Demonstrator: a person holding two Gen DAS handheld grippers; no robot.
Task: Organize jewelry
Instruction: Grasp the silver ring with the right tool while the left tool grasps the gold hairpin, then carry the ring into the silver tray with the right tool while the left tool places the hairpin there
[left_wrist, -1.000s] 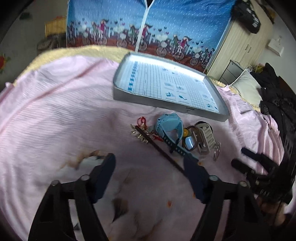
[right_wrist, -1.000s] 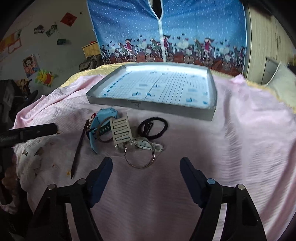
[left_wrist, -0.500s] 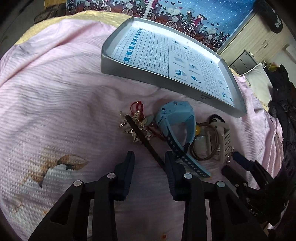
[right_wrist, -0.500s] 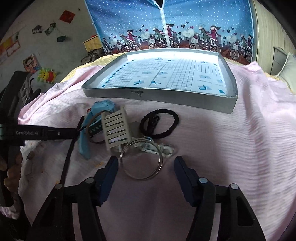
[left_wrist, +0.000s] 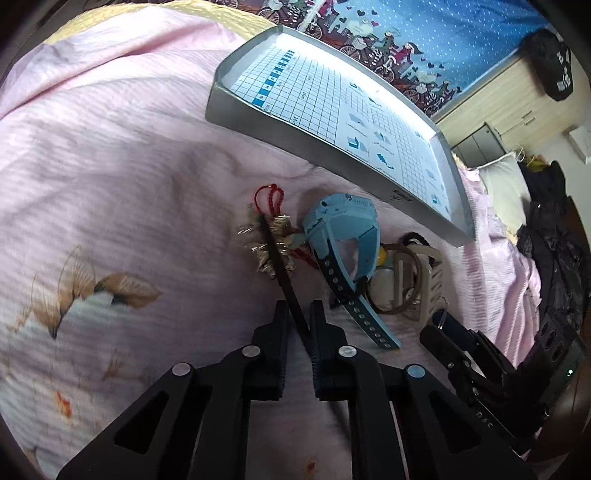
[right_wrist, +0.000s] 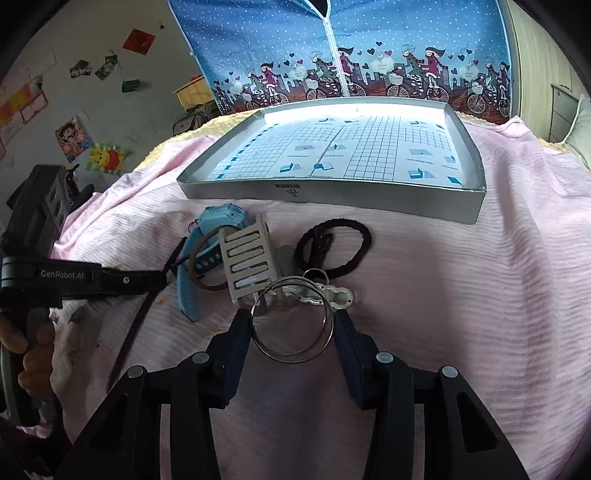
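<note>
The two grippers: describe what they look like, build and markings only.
Both are matte black linkage frames with round silver pivot pins. The left gripper has black ribbed pads; the right gripper has dark blue fingers. The right wrist view shows white "GenRobot.AI" lettering along the left gripper's side.

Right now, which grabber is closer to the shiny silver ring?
The right. The right gripper has a finger on each side of the silver ring; the left gripper is off to its left, around the dark stick.

One tray (right_wrist: 332, 194), one watch (left_wrist: 343, 236), two bangles (right_wrist: 291, 319).
</note>
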